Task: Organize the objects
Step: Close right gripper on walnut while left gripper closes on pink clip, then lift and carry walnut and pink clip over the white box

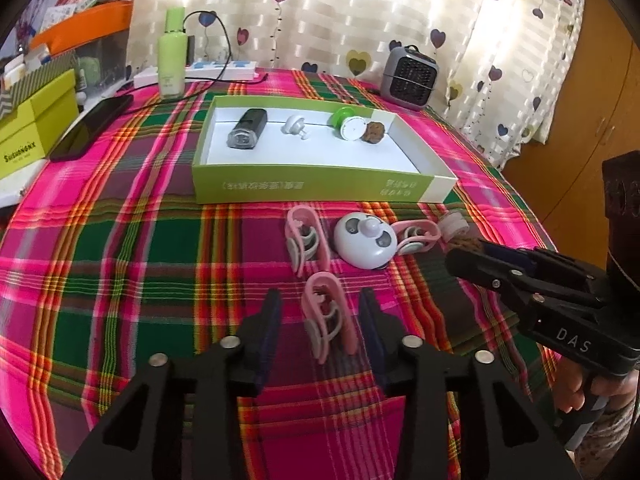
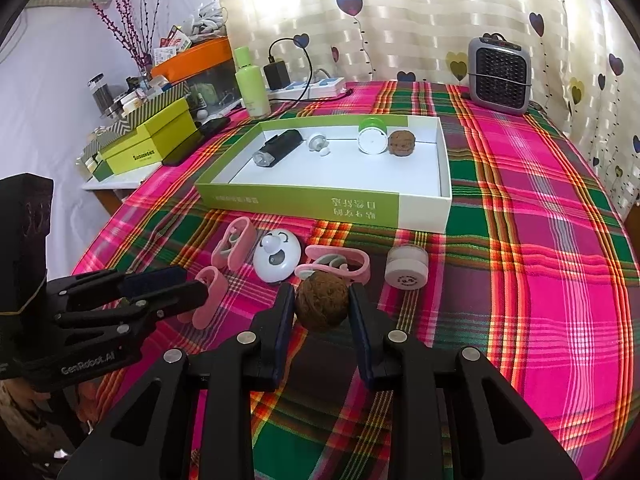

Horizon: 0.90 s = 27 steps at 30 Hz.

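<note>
The left gripper point(image 1: 320, 316) is open. A pink clip point(image 1: 330, 318) lies on the checked cloth point(image 1: 120, 280) between its fingers, and the pads do not touch it. The right gripper point(image 2: 322, 308) squeezes a brown ball point(image 2: 321, 305) just above the cloth. Near them lie two more pink clips point(image 1: 306, 242), a white round toy point(image 1: 366, 242) and a small white jar point(image 2: 406, 267). Farther back sits the green and white box point(image 2: 424, 208). Inside it are a black gadget point(image 2: 276, 147), a white knob point(image 2: 318, 143), a green cap point(image 2: 372, 134) and a second brown ball point(image 2: 402, 143).
</note>
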Available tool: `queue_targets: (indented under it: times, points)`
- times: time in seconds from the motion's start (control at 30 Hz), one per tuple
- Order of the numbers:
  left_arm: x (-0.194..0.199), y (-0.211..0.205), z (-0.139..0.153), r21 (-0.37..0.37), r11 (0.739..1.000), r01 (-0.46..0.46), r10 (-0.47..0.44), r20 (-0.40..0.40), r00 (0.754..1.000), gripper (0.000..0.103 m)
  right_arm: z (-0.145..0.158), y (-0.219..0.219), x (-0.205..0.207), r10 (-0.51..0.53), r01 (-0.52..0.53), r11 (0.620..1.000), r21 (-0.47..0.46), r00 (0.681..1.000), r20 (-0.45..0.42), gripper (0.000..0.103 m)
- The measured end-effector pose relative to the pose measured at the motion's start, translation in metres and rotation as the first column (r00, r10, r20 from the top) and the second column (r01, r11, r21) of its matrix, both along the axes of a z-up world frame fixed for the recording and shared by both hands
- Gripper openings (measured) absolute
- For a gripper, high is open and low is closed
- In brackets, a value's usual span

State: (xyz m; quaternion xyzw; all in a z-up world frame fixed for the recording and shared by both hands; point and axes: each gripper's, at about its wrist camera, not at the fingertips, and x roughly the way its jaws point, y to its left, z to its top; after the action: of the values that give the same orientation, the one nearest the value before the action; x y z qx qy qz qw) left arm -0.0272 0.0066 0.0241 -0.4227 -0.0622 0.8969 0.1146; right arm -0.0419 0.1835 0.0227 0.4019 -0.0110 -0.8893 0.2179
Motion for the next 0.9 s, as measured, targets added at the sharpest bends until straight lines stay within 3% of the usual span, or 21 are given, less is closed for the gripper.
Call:
queue_targets:
  times: [0.27,0.43,0.9]
  points:
    - [-0.0035,0.0079,-0.0089,-0.056,0.998,-0.007,0.008,0.026,1.0,0.038,-0.0022,-0.0003,-0.0012,-0.003,0.003,1.0,0.001,1.0,0.008,0.029]
    - [-0.0054,0.0086,-0.0091,-0.094,0.995,-0.017,0.019,0.02,1.0,0.021,-0.0026,-0.002,-0.0019,0.002,-0.002,1.0,0.001,1.0,0.011,0.029]
    - [-0.0061,0.0025,-0.0001,-0.086,0.996,-0.03,0.029,-0.008,1.0,0.021,-0.0023,-0.0077,-0.0027,0.013,-0.013,1.0,-0.005,1.0,0.014,0.029]
